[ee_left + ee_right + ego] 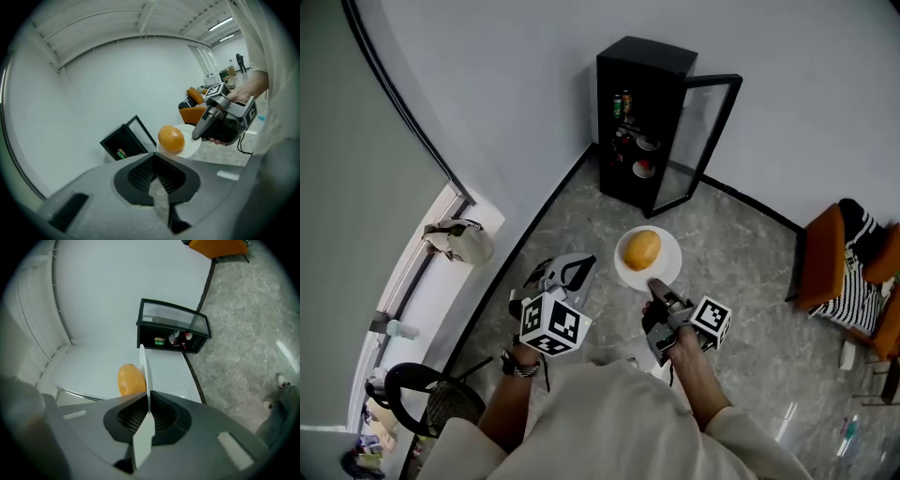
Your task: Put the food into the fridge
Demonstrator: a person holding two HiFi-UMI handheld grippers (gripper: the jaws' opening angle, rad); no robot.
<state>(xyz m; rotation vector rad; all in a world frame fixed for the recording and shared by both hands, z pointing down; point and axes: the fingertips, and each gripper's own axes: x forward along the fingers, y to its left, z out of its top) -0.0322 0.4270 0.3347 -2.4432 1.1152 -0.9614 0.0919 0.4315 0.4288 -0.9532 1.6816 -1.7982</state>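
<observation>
The grey stone floor (741, 253) stretches ahead of you to a pale wall (516, 84). Against that wall, at the far end, stands the black fridge (639, 122), its glass door (712, 131) swung open to the right. Cans (622, 103) sit on its upper shelf and small dishes (644, 169) lower down. Off to the right, well apart from the fridge, is an orange chair (823, 258) with a striped cloth (855, 267) on it. Near you, between your body and the fridge, you carry a white plate (670, 264) in the air above the floor. Your right claw (149, 397) is clamped on the plate's near rim, its pads pressing the edge from both sides. Your left claw (155, 158) hangs just left of the plate, apart from it, with its tips together and nothing between them. The food (643, 248), a rounded orange-yellow piece, rests on the middle of the plate and is not yet in the fridge.
</observation>
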